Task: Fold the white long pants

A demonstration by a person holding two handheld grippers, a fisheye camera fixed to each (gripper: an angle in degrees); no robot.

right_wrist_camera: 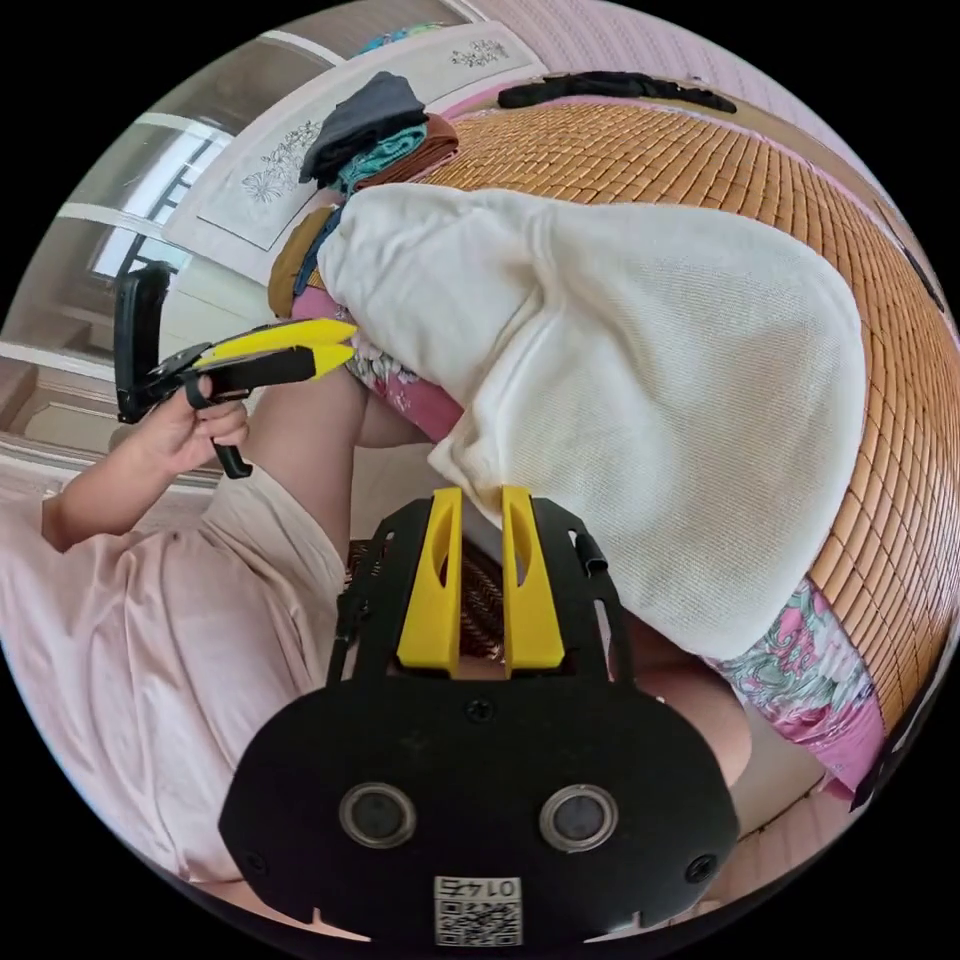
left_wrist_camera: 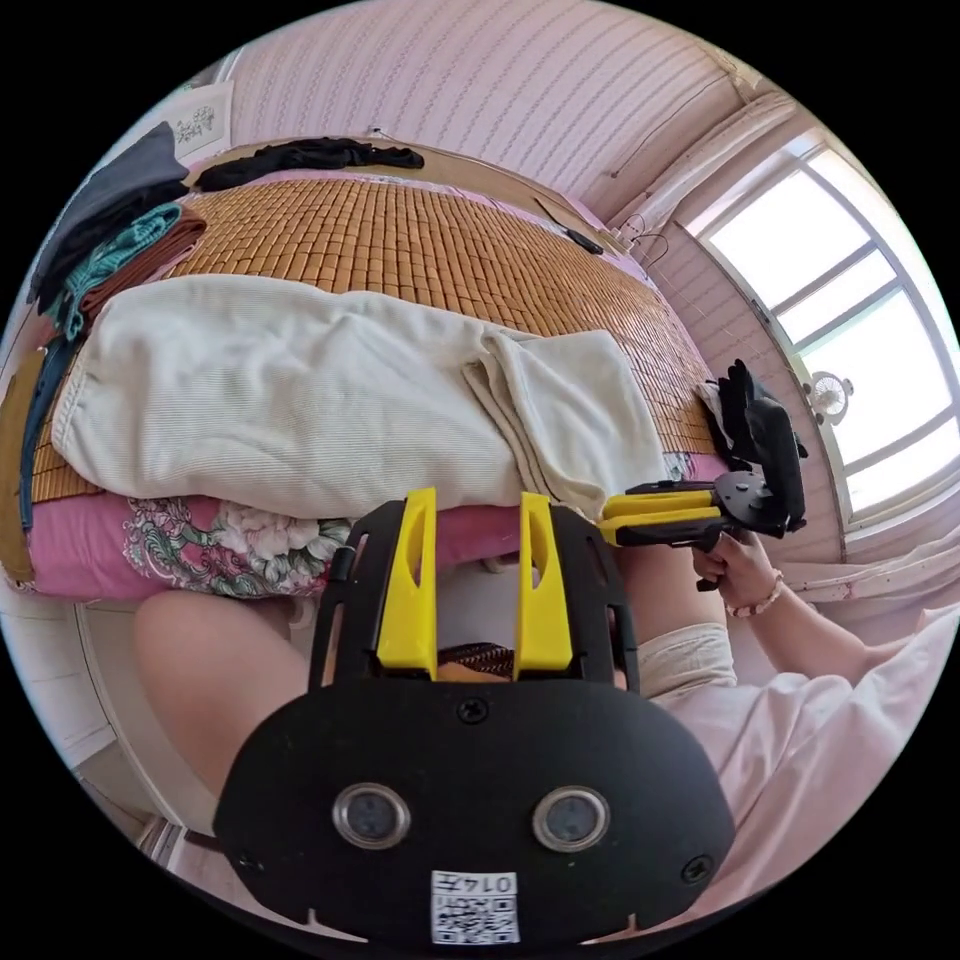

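Left gripper point(left_wrist_camera: 478, 500): jaws parted, empty, just off the bed's near edge. White long pants point(left_wrist_camera: 300, 400) lie along that edge on the bamboo mat point(left_wrist_camera: 420, 240), legs doubled over; further folds appear to remain. Right gripper point(right_wrist_camera: 482, 497): jaws nearly closed at the pants' corner; grip uncertain. Clothes pile point(left_wrist_camera: 110, 240) at the mat's left corner. Window point(left_wrist_camera: 850, 330) at right.

A brown bamboo mat point(left_wrist_camera: 420, 240) is spread over the bed, and a pink flowery sheet point(left_wrist_camera: 230, 540) is seen under its edge. A pile of folded clothes point(right_wrist_camera: 385, 135) is stacked at one end of the mat, and a long black cloth point(left_wrist_camera: 305, 157) is laid along the far side. A big bright window point(left_wrist_camera: 850, 330) is set in the pink wall point(left_wrist_camera: 480, 80).
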